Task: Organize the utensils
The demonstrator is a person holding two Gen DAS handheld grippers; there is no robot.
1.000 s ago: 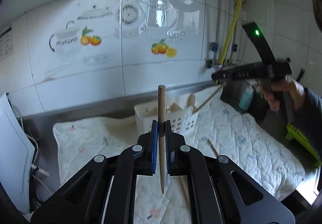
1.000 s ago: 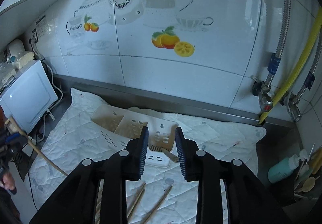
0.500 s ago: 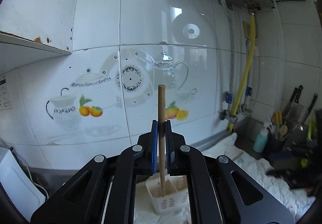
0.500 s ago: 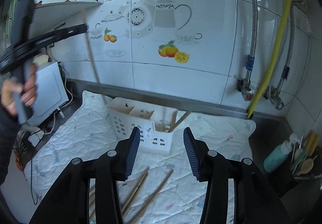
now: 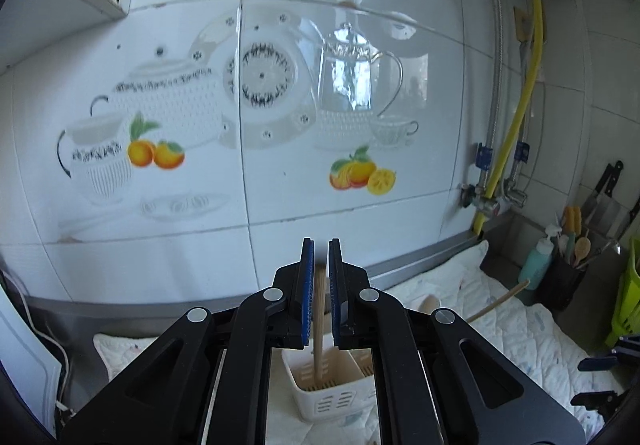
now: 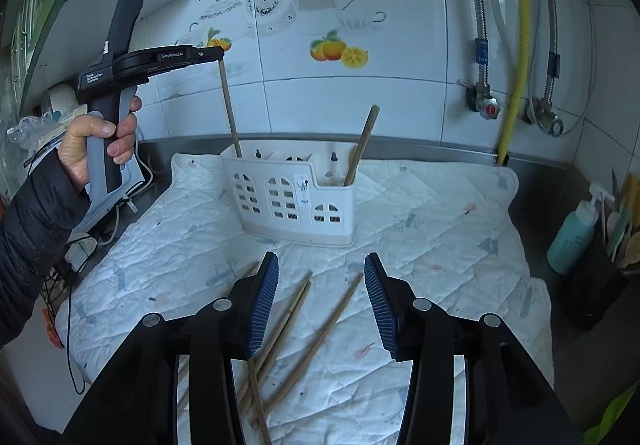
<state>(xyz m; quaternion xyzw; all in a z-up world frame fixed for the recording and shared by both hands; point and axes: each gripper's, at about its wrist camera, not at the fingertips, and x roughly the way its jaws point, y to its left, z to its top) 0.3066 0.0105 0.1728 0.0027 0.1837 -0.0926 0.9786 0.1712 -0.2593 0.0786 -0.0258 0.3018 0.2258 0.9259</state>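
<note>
Wooden and slim, a chopstick (image 5: 319,319) is seen in the left wrist view between the left gripper (image 5: 319,285) pads, its tip down in the end compartment of the white caddy (image 5: 332,391). The pads appear slightly parted, so whether it is gripped cannot be told; a tilted release could tip it out.

In the right wrist view, the right gripper (image 6: 320,305) is held wide apart, empty, above loose chopsticks (image 6: 308,325) on the quilted mat (image 6: 440,229).

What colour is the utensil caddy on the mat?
White, with arched window-shaped cutouts; the utensil caddy shows best in the right wrist view.
</note>
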